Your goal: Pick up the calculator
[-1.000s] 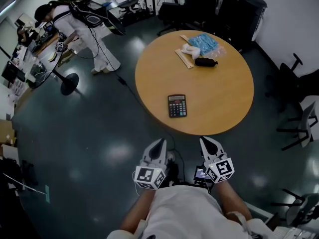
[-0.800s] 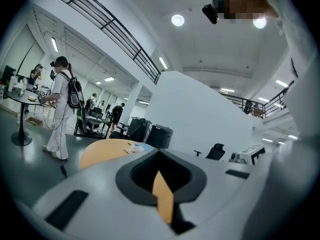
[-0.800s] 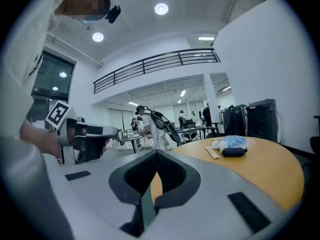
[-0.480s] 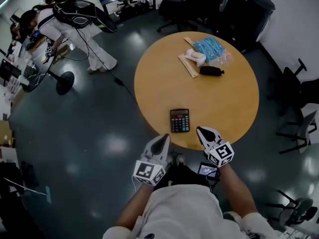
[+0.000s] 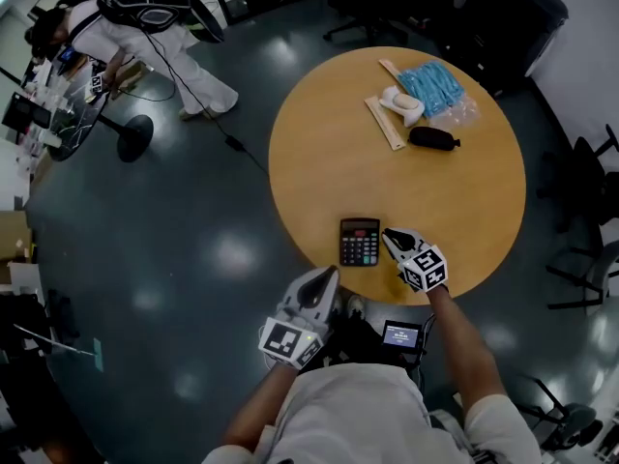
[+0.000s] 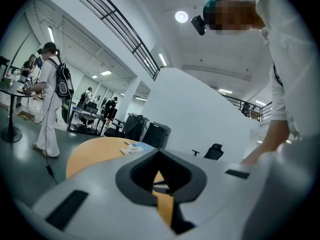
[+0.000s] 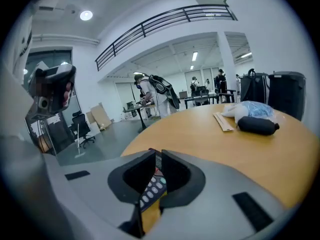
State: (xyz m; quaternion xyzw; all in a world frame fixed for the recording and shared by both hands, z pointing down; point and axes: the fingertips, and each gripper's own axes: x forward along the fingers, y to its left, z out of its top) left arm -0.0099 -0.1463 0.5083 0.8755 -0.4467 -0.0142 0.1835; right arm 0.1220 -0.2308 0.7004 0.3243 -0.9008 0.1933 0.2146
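A black calculator point(image 5: 359, 242) lies flat near the front edge of the round wooden table point(image 5: 338, 143). My right gripper point(image 5: 390, 235) reaches over that edge, its tips just to the right of the calculator's top corner. Its jaws are only starting to part, with a thin slit between them and nothing held. In the right gripper view the calculator point(image 7: 152, 189) shows through that slit point(image 7: 156, 154), close below. My left gripper point(image 5: 329, 274) hangs off the table over the floor, below the calculator, its jaws together and empty. The left gripper view looks level across the table point(image 6: 95, 149) past its tips point(image 6: 159, 156).
At the table's far side lie a black pouch point(image 5: 433, 138), a blue plastic bag point(image 5: 435, 87), a white bundle point(image 5: 398, 101) and a wooden ruler point(image 5: 385, 124). A person point(image 5: 145, 17) stands at the upper left beside a stand base point(image 5: 135, 135). Office chairs ring the right side.
The table has come closer. My right gripper has swung forward and down from the floor onto the table edge beside the calculator. My left gripper has moved forward a little.
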